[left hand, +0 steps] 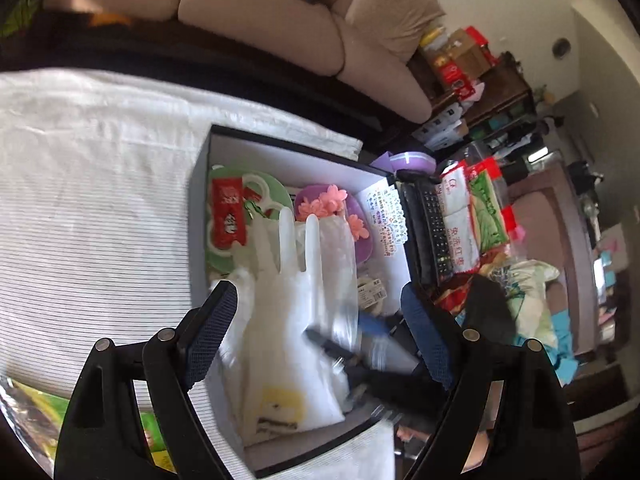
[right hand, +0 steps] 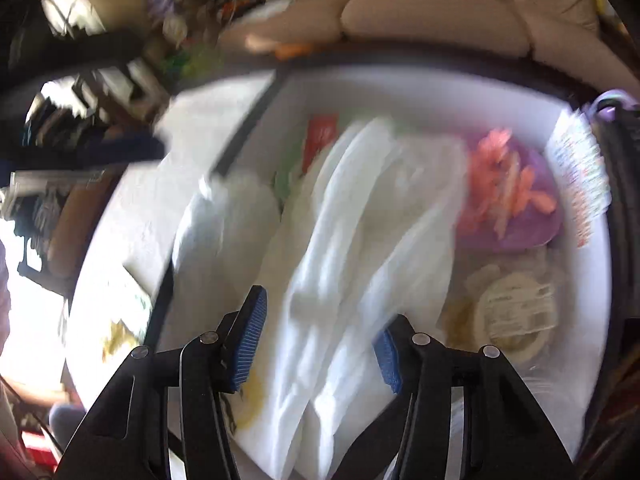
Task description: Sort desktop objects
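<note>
A white box with a dark rim (left hand: 202, 184) stands on the white striped tablecloth (left hand: 92, 208). In it lie a pair of white rubber gloves (left hand: 288, 320), a red packet (left hand: 227, 212) on a green plate, and a purple dish with pink flowers (left hand: 332, 208). My left gripper (left hand: 320, 320) is open above the gloves. My right gripper (right hand: 320, 336) is open over the same gloves (right hand: 360, 232), with blurred fingers in the box in the left wrist view (left hand: 372, 344). The box (right hand: 248, 120) is blurred in the right wrist view.
A round white item with a label (right hand: 516, 316) lies in the box at the right. A black keyboard (left hand: 432, 228) and snack packets (left hand: 476, 208) lie right of the box. A green packet (left hand: 152, 432) lies at the lower left. A beige sofa (left hand: 280, 28) stands behind.
</note>
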Available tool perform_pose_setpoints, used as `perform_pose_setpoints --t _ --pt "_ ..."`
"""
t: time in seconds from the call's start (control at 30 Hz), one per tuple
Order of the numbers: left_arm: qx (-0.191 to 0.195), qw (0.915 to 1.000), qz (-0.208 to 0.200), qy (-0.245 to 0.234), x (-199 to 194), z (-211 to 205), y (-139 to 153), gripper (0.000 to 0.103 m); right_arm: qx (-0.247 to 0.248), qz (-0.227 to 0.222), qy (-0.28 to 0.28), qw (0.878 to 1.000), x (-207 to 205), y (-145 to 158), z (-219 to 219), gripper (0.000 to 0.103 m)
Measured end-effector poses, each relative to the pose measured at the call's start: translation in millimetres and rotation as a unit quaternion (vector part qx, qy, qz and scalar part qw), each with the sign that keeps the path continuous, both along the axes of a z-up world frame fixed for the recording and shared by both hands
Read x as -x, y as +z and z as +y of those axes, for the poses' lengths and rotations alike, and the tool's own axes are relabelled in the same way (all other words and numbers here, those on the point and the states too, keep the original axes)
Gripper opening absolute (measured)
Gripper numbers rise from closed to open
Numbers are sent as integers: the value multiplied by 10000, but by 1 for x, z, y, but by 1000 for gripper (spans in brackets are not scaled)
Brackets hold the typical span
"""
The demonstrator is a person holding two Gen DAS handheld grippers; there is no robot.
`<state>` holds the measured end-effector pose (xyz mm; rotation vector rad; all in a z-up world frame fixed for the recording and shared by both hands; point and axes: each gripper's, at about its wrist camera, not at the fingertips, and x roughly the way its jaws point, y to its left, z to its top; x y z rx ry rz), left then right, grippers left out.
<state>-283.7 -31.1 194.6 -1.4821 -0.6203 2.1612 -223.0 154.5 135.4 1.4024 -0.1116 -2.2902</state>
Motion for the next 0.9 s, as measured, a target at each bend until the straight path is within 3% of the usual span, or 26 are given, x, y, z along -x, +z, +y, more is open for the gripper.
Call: perform_pose_setpoints --t 0.1,0.17,0.3,0.37,0.47,0.6,0.67,0.8,0.9 --pt "98 9999 107 66 -22 -18 8 83 702 690 -261 9948 -6 25 7 54" --pt "174 9996 148 135 -37 -29 7 83 1346 333 0 9903 1 19 -3 54" --pt "159 9994 158 254 -58 -50 -2 83 324 443 5 9985 8 6 -40 55" --pt "214 9992 152 302 -64 -59 -8 83 -30 154 50 9999 18 -12 -53 55" --pt "185 9992 36 349 -72 -70 -21 83 -453 -256 84 9986 34 -40 -64 51" --pt "304 9989 -81 344 -79 -74 -35 83 -1213 -188 422 9915 32 -49 -82 50" --pt "326 9991 -60 266 -85 -74 -38 83 -1147 -131 593 9915 28 -38 -82 51" --pt "407 9990 93 129 -96 -67 -33 83 45 306 30 9995 9 16 -24 56" --pt "261 9995 155 82 -104 -62 -28 83 -16 571 -475 9972 -6 36 16 58"
